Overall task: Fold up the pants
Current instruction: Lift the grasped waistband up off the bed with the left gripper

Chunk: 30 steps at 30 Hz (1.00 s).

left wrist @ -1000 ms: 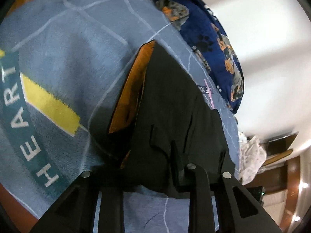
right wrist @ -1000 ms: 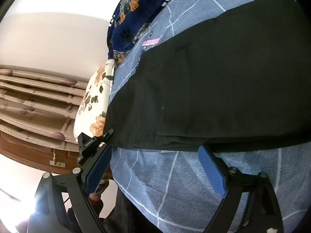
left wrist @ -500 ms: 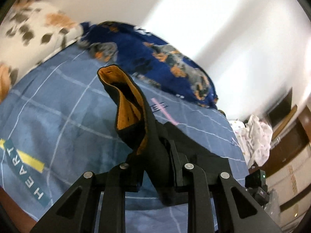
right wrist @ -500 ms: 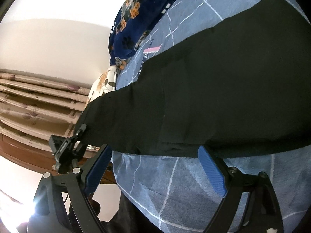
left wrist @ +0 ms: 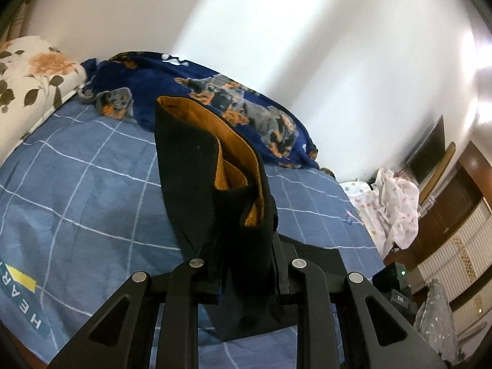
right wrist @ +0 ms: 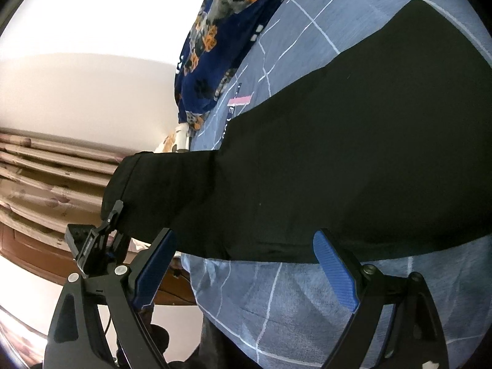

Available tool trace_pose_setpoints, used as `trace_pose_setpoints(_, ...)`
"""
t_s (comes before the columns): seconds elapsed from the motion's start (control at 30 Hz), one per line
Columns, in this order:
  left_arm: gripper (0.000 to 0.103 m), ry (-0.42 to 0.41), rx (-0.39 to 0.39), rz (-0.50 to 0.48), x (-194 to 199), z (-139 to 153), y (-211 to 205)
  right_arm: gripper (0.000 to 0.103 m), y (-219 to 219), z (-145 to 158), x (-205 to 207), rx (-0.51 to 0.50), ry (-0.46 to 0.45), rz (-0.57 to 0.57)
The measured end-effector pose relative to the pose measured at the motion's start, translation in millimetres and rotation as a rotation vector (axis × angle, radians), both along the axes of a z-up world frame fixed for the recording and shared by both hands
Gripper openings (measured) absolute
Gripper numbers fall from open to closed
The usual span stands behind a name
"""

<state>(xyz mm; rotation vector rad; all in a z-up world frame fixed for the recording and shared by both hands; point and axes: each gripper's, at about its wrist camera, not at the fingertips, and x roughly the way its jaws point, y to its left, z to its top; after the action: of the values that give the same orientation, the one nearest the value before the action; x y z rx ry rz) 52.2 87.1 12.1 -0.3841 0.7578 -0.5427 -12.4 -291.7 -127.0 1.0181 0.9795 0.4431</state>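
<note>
The black pants [right wrist: 353, 153] with an orange lining [left wrist: 236, 147] lie across a blue checked bedsheet [left wrist: 77, 178]. My left gripper [left wrist: 246, 279] is shut on the pants' end and holds it lifted above the bed, so the cloth stands up in front of the camera. In the right wrist view that lifted end [right wrist: 147, 184] hangs off the left gripper [right wrist: 95, 240] at the left. My right gripper [right wrist: 246, 264] is open and empty, its blue pads [right wrist: 335, 273] just short of the pants' near edge.
A dark blue dog-print blanket [left wrist: 215, 92] lies bunched along the wall side of the bed. A floral pillow [left wrist: 27, 80] is at the far left. White patterned cloth [left wrist: 393, 203] and wooden furniture [left wrist: 452, 203] stand beyond the bed's right edge.
My left gripper has lifted the pants' end up off the bed and tilted upward, so the wall and pillows come into view. The right gripper has stayed open in place.
</note>
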Motion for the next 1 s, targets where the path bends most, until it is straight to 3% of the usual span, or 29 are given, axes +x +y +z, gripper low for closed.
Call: trace_pose_setpoints(1.0,0.022,-0.098,0.035,-0.172,-30,30,-82,0.090,-28,0,1,0.137,-0.014,-0.128)
